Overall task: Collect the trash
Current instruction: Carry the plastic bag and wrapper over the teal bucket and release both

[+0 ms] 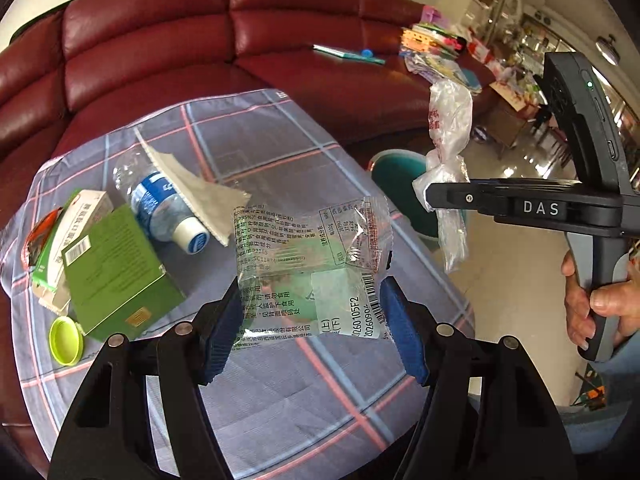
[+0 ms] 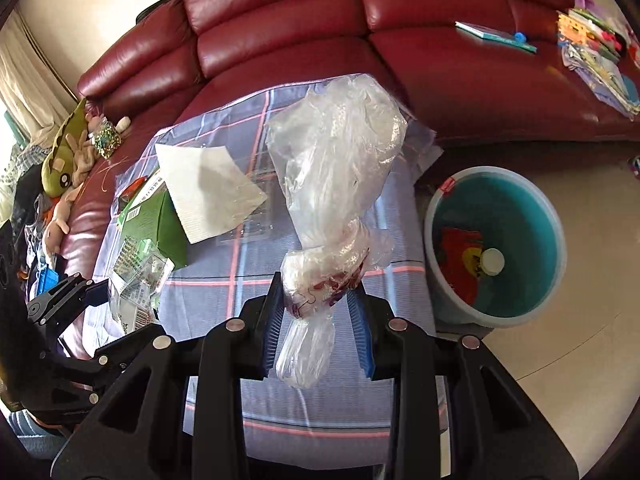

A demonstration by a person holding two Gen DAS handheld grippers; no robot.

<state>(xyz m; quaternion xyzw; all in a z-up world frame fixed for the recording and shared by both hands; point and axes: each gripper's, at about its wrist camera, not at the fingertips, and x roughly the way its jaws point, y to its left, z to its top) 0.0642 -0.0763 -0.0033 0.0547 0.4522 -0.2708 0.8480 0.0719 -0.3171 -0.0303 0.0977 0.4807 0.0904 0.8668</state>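
A clear printed wrapper (image 1: 308, 276) is clamped between the left gripper (image 1: 312, 320) pads; a knotted plastic bag (image 2: 332, 216) is pinched in the right gripper (image 2: 316, 316), left of the bin (image 2: 496, 244).

Black-framed left gripper (image 1: 312, 320) with blue ribbed pads (image 1: 402, 336), silver rivets, white "DAS" lettering (image 1: 541, 208).

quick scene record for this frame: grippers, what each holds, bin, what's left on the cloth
left gripper: shut on clear printed wrapper
right gripper: shut on crumpled plastic bag
bin: teal bucket on floor beside table, some trash inside
left on checked cloth: plastic bottle, napkin, green box, yellow-green cap
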